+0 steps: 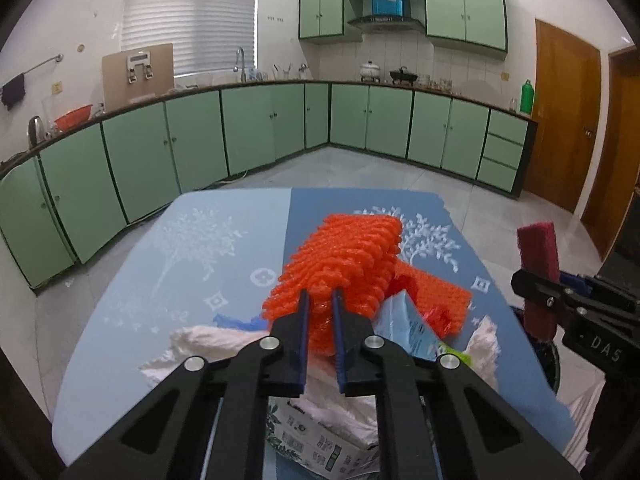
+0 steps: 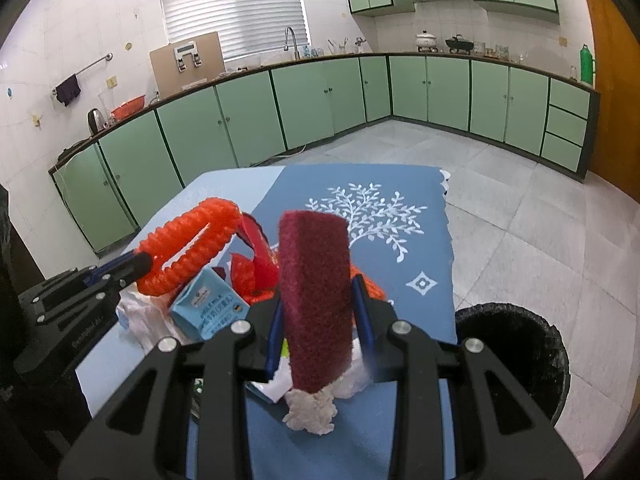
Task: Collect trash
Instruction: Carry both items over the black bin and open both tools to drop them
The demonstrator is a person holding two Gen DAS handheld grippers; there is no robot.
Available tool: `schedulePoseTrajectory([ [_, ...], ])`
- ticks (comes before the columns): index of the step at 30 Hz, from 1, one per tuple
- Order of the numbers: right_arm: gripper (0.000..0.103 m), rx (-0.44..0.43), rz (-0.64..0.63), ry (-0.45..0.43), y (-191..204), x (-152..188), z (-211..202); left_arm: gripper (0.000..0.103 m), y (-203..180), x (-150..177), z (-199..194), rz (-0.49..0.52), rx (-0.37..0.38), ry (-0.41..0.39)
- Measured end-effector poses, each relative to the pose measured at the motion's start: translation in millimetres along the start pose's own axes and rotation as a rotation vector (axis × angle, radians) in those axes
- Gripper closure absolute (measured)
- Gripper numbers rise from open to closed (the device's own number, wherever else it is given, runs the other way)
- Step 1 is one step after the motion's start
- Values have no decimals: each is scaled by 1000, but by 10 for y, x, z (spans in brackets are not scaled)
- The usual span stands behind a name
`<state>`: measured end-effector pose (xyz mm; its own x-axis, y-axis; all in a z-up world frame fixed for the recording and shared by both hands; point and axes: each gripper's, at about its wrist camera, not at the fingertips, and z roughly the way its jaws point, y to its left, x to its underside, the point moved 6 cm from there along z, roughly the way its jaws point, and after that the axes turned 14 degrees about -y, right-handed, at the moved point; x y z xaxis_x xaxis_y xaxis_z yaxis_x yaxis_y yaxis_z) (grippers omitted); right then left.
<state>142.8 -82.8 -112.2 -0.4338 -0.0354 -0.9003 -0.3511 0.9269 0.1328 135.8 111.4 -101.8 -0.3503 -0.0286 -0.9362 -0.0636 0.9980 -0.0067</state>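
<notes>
Left gripper [image 1: 320,300] clamped on orange foam fruit netting [image 1: 344,256], right gripper [image 2: 320,304] grasping upright maroon scouring pad [image 2: 314,300]: carry both, grips firm, over black-lined round bin [image 2: 516,344].

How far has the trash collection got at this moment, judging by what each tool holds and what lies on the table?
Done: nothing visibly binned; the black-lined bin beside the table shows no trash inside. In hand: the left tool is shut on the orange foam net sleeve; the right tool is shut on the dark red scouring pad. Left: the blue milk carton, crumpled white tissue, more orange netting and a printed box.
</notes>
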Motion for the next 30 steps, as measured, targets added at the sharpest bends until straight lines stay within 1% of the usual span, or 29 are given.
schedulePoseTrajectory([
  [4, 73, 0, 14, -34, -64, -93, -117, 92, -49, -184, -117, 4, 13, -61],
  [6, 73, 5, 18, -49, -106, -143, -184, 92, -104, -252, -143, 3, 32, -74],
  [10, 73, 30, 30, -89, -275, -238, -362, 92, -347, -357, -160, 8, 102, -89],
  [12, 73, 57, 39, -107, -417, -271, -465, 92, -468, -373, -153, 13, 133, -87],
  [16, 73, 121, 53, -124, -734, -291, -614, 92, -839, -367, -77, 25, 215, -70],
  [20, 73, 201, 69, -131, -1140, -252, -758, 93, -1200, -322, 7, 33, 289, -45],
  [24, 73, 284, 82, -124, -1584, -151, -853, 93, -1599, -266, 120, 41, 361, -17],
  [30, 73, 374, 110, -102, -2124, 86, -887, 93, -2133, -143, 314, 71, 442, 13],
])
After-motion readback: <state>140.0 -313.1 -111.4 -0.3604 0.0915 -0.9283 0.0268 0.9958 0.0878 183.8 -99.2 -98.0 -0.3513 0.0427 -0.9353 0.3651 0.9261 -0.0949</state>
